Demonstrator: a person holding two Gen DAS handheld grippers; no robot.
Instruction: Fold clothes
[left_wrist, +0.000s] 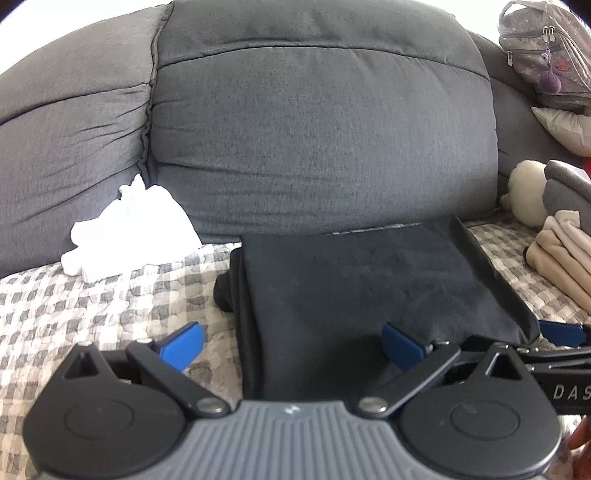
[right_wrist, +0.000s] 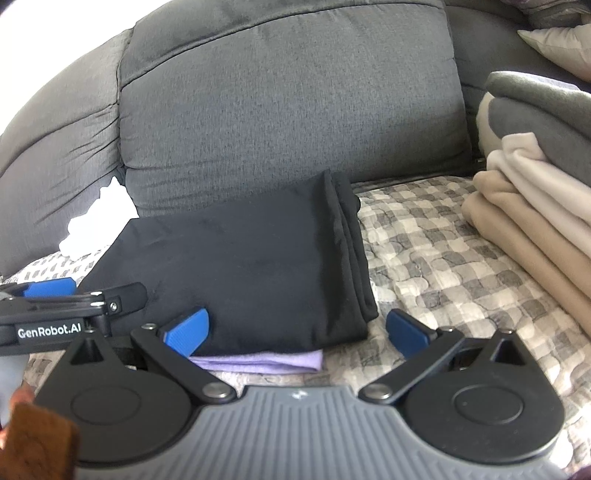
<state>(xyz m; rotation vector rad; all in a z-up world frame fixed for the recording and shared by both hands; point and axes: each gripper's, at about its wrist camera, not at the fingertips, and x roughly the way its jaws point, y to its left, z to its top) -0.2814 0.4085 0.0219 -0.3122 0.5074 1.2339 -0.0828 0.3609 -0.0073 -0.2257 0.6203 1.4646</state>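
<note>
Purple cloth (right_wrist: 258, 360) mostly hidden under the folded black garment (right_wrist: 240, 258); only its near strip shows, and I can't tell what it is. My left view cuts the black garment's near edge behind my own housing. White cloth (left_wrist: 129, 229) blown out, no folds readable. Backpack (left_wrist: 546, 55) and beige folded stack (right_wrist: 535, 236) run off the right edge. Plush toy (left_wrist: 524, 195) partly covered by grey fabric.

We see a matt black cloth garment (right_wrist: 240, 266) on a quilted checked cover (right_wrist: 443, 266), a woven grey fabric sofa back (left_wrist: 314, 129), fleecy beige blankets (right_wrist: 524, 229), and ribbed blue plastic fingers (right_wrist: 188, 332).
</note>
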